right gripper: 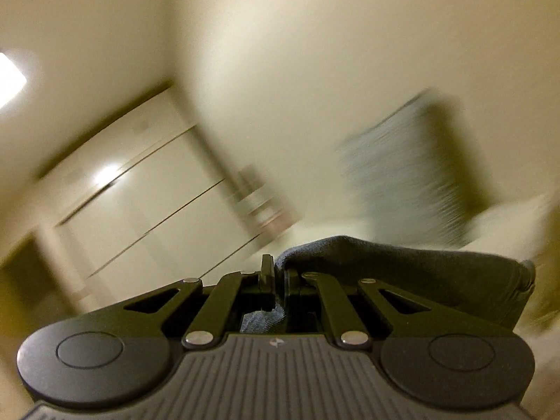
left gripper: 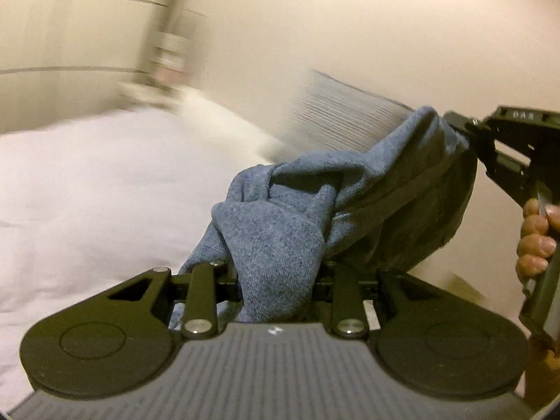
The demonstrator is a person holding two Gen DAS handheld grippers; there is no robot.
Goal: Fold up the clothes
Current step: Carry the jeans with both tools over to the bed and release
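The left tool point(left gripper: 276, 280) pinches a bunched fold of a blue garment point(left gripper: 280, 217), a soft knit with a heathered, slightly fuzzy surface; the cloth fills the gap between its black jaws and spills back over the ribbed grey body of the tool. From that pinch the garment rises in thick twisted folds up and to the right, where its darker, smoother inner face sags as a rounded pouch, and its far end meets the tip of the right tool point(left gripper: 458, 129), an angular black frame held by a person's hand point(left gripper: 535, 241) wrapped around the handle. In the right wrist view the right tool point(right gripper: 278, 280) has its jaws pressed almost together on a thin edge of the same blue garment point(right gripper: 402, 266), which runs off to the right of the jaws as a dark, gently curved band, with a small patch of the weave showing behind the jaws. The garment hangs between the two tools, lifted above a bed point(left gripper: 87, 192) covered in smooth white sheet, which lies to the left of and below the cloth. Behind the garment stands a pale ribbed pillow point(left gripper: 343, 119), smeared by motion blur, against a plain cream wall point(left gripper: 350, 17).
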